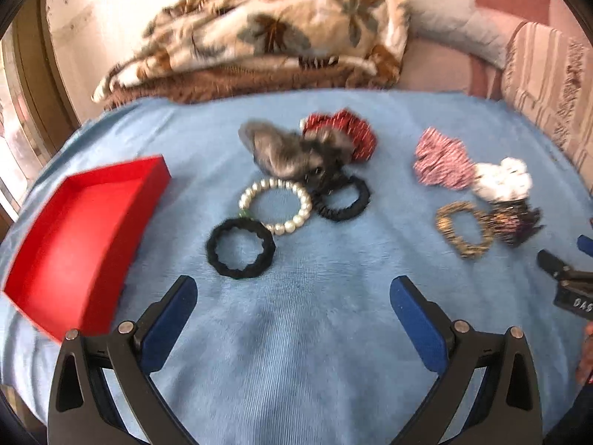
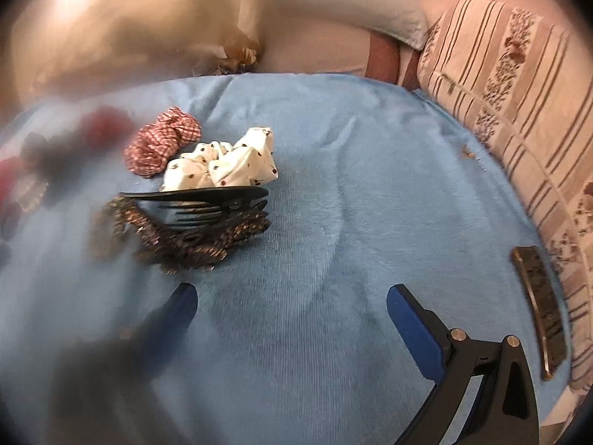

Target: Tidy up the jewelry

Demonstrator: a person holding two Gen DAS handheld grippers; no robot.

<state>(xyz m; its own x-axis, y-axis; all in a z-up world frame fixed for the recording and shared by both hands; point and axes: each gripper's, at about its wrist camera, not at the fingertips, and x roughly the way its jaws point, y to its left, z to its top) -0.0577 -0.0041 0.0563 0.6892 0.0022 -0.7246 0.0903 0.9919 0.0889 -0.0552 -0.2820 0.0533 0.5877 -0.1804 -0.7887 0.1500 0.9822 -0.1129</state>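
Observation:
A red open box (image 1: pixel 79 230) lies at the left on the blue cloth (image 1: pixel 296 352). A pearl bracelet (image 1: pixel 275 205) lies mid-cloth, touching a black hair tie (image 1: pixel 241 248) and a second black tie (image 1: pixel 343 198). Behind them are a grey furry scrunchie (image 1: pixel 281 152) and a red scrunchie (image 1: pixel 344 129). My left gripper (image 1: pixel 292 294) is open and empty, just short of the near black tie. My right gripper (image 2: pixel 291 298) is open and empty, near a black claw clip (image 2: pixel 207 202) on a sequined scrunchie (image 2: pixel 192 241); its tip shows in the left wrist view (image 1: pixel 556 263).
A checked scrunchie (image 2: pixel 161 146), a white dotted scrunchie (image 2: pixel 229 163) and a gold-brown tie (image 1: pixel 463 233) lie at the right. A dark barrette (image 2: pixel 539 306) lies by the cloth's right edge. A patterned blanket (image 1: pixel 267 33) and striped cushion (image 2: pixel 519 111) border the cloth. The right view's left side is smeared.

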